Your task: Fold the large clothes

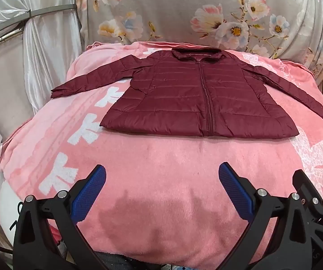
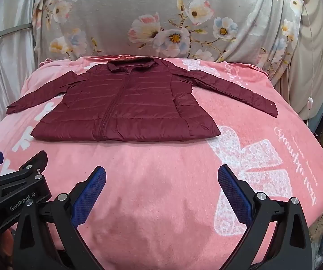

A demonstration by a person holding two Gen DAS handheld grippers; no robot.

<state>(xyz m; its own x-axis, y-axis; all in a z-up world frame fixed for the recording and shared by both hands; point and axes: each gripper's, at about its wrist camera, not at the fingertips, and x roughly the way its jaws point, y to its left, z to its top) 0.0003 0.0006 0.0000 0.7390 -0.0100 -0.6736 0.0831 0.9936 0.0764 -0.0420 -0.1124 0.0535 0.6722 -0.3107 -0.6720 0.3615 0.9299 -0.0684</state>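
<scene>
A dark red quilted jacket [image 1: 197, 99] lies flat and zipped on a pink blanket [image 1: 161, 168], collar at the far side, both sleeves spread outward. It also shows in the right wrist view [image 2: 127, 108]. My left gripper [image 1: 162, 173] is open and empty, held above the blanket's near part, well short of the jacket's hem. My right gripper [image 2: 161, 175] is open and empty, beside the left one, also short of the hem. The right gripper's body shows at the right edge of the left wrist view [image 1: 314, 202].
The pink blanket [image 2: 262, 157] has white patterns and lettering. A grey floral cloth [image 1: 206, 11] hangs behind the far edge. White satin drapes [image 1: 44, 45] hang at the left. A thin cord with a switch [image 2: 310, 100] hangs at the right.
</scene>
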